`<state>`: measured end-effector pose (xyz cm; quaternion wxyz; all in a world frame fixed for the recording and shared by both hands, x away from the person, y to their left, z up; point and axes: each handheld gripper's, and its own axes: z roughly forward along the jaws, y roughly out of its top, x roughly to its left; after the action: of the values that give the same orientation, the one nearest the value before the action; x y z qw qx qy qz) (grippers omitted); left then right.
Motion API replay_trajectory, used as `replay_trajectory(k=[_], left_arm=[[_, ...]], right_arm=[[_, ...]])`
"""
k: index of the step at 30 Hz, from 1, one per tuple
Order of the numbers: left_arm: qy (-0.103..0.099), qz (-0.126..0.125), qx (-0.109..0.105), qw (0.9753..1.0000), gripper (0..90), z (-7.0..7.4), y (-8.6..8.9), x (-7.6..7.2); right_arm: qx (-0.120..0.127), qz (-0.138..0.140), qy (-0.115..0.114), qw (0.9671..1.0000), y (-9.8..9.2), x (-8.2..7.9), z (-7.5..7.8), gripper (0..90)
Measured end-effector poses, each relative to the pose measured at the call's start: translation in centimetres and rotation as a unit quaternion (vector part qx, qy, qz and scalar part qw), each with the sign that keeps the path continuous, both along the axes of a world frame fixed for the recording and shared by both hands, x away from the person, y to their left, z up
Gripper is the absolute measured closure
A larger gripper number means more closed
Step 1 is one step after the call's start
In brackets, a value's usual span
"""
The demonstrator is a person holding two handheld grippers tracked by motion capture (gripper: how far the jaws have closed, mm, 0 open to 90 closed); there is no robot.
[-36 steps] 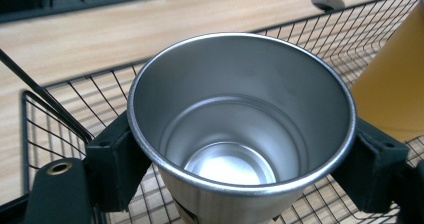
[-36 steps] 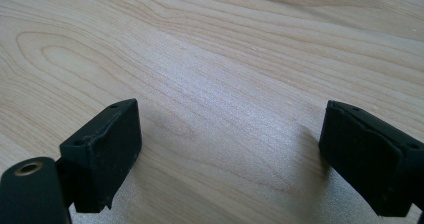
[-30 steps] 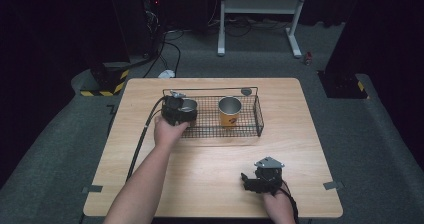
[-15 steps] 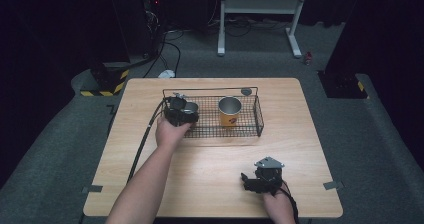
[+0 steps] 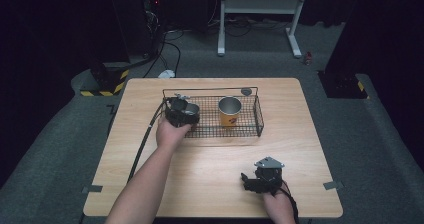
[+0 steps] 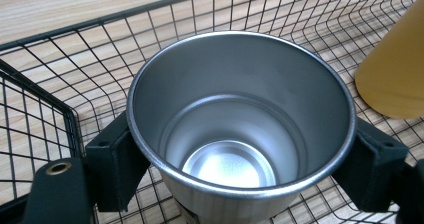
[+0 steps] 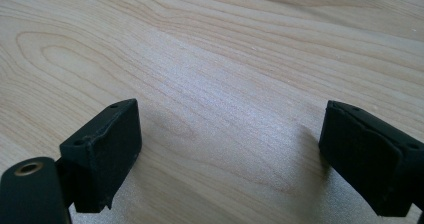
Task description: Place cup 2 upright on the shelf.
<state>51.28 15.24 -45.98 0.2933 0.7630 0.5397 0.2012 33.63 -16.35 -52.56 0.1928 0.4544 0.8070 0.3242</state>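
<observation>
**Mia:** What is the left gripper (image 6: 240, 156) holding?

**Ben:** A shiny metal cup (image 6: 240, 129). It is round, smooth and empty. You can see its flat bottom in the middle of the left gripper view. The 2 black jaws press on its sides, 1 at the lower left and 1 at the lower right, so the gripper is clamped on the cup.

**Mia:** Where is the cup?

**Ben:** Inside the wire basket (image 5: 250, 128), at the basket's left end. In the high view that is just left of the middle of the frame, under the left gripper (image 5: 181, 111).

**Mia:** What is the basket like?

**Ben:** Thin black wire in little squares, with low walls and a long box shape. In the left gripper view a basket corner is close to the cup at the left edge.

**Mia:** Is anything else in there?

**Ben:** Yes, a yellow cup (image 5: 230, 111) with a silver inside. It stands up straight near the middle of the basket. There is open mesh between the 2 cups. To its right the basket floor is bare.

**Mia:** And the right gripper (image 5: 250, 180)?

**Ben:** It sits low on the wooden table (image 5: 300, 134), at the lower right of the high view. Its jaws are wide apart with nothing between them. The wood (image 7: 225, 74) is pale and smooth, with wavy lines.
</observation>
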Motion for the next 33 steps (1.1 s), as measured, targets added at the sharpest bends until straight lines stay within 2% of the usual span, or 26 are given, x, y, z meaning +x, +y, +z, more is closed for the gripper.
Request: replay_trajectory(k=[17, 25, 33], left_arm=[[0.000, -0.009, 0.004, 0.9999, 18.8, -0.1, 0.8, -0.6], [-0.015, -0.001, -0.011, 0.9998, 18.8, 0.2, 1.2, -0.3], [-0.005, -0.007, 0.010, 0.9999, 18.8, -0.3, 1.0, -0.3]], right_arm=[[0.000, 0.000, 0.000, 1.0000, 0.0, 0.0, 0.0, 9.9], [0.000, 0.000, 0.000, 1.0000, 0.0, 0.0, 0.0, 9.9], [0.000, 0.000, 0.000, 1.0000, 0.0, 0.0, 0.0, 9.9]])
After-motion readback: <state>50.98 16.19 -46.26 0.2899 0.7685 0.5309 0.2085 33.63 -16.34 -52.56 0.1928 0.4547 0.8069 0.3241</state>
